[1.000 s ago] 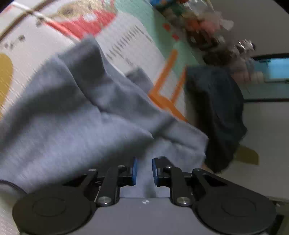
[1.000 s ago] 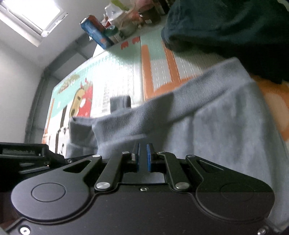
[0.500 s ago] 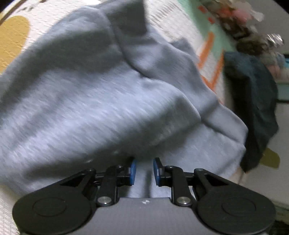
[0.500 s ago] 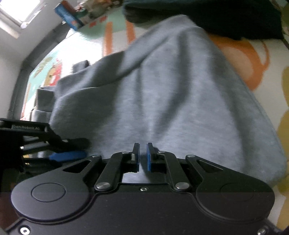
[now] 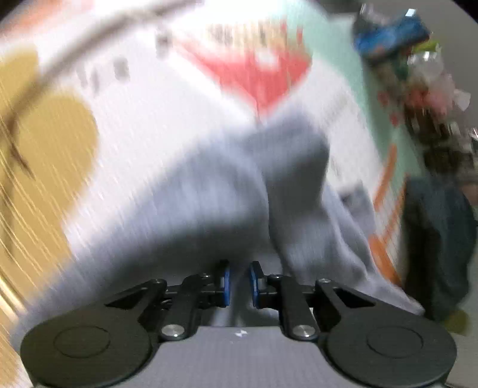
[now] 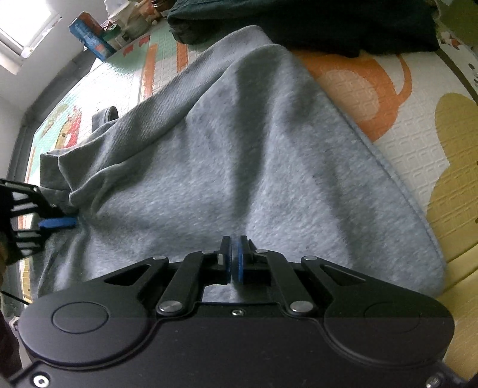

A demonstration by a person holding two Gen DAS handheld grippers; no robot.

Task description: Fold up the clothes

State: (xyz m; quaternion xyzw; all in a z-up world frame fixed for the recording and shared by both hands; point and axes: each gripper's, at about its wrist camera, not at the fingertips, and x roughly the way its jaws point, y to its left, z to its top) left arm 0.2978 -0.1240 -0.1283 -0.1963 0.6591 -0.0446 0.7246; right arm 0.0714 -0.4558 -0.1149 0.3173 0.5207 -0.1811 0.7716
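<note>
A grey sweatshirt (image 6: 254,155) lies spread on a patterned play mat (image 6: 418,98), fleecy side up, its ribbed band (image 6: 167,89) toward the far left. My right gripper (image 6: 234,265) is shut on the near edge, and creases run out from its pads. My left gripper (image 5: 239,283) is closing with grey cloth (image 5: 215,203) between its blue pads. The left wrist view is blurred. In the right wrist view, one left fingertip (image 6: 56,222) pinches the garment's left corner, where the fabric puckers.
A dark garment (image 6: 328,24) is heaped on the mat beyond the sweatshirt and also shows in the left wrist view (image 5: 433,238). A blue box (image 6: 89,35) and cluttered items (image 5: 424,98) line the mat's far edge. Bare mat (image 5: 134,119) lies to the left.
Both grippers have come down with the sweatshirt, which now lies flatter on the mat. The left view has swung, showing more mat. The right pads have drawn closer together.
</note>
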